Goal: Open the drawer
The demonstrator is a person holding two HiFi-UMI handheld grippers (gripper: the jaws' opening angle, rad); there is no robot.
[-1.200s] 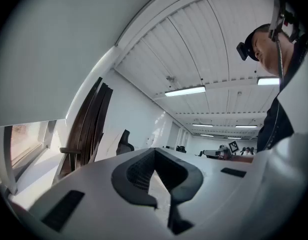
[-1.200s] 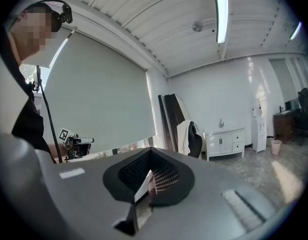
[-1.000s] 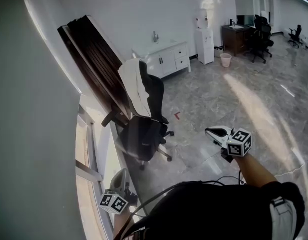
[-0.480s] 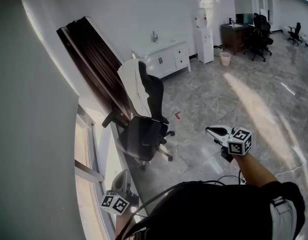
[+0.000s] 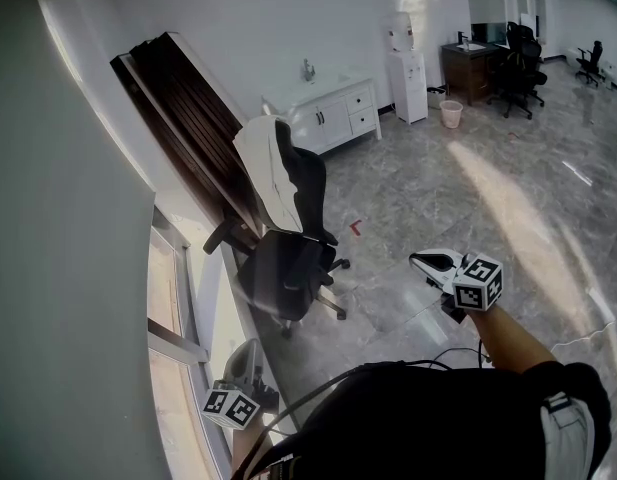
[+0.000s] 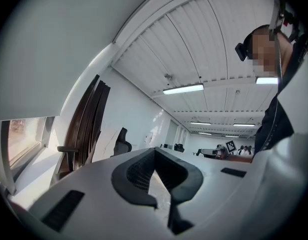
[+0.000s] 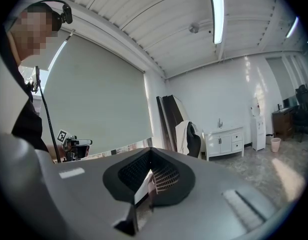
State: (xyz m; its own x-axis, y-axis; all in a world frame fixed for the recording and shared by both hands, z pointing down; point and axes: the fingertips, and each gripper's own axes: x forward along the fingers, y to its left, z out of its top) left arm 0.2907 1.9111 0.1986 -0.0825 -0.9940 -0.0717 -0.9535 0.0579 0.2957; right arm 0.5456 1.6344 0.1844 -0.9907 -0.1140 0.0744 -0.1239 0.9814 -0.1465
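Office, glossy grey tile floor (image 5: 438, 198). White cabinet (image 5: 328, 123) against far wall; drawers (image 5: 362, 109) at its right end, flush, well apart from both grippers. Black office chair (image 5: 288, 258) nearer. Left gripper (image 6: 154, 150): jaws together, empty. Right gripper (image 7: 151, 149): jaws together, empty.

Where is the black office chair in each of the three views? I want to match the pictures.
Head view: chair left of centre, on the floor by the window.
Left gripper view: chair small, left of centre, below the middle.
Right gripper view: chair right of centre, below the middle.
Shared landmark: dark boards leaning on the wall, left of the chair everywhere.
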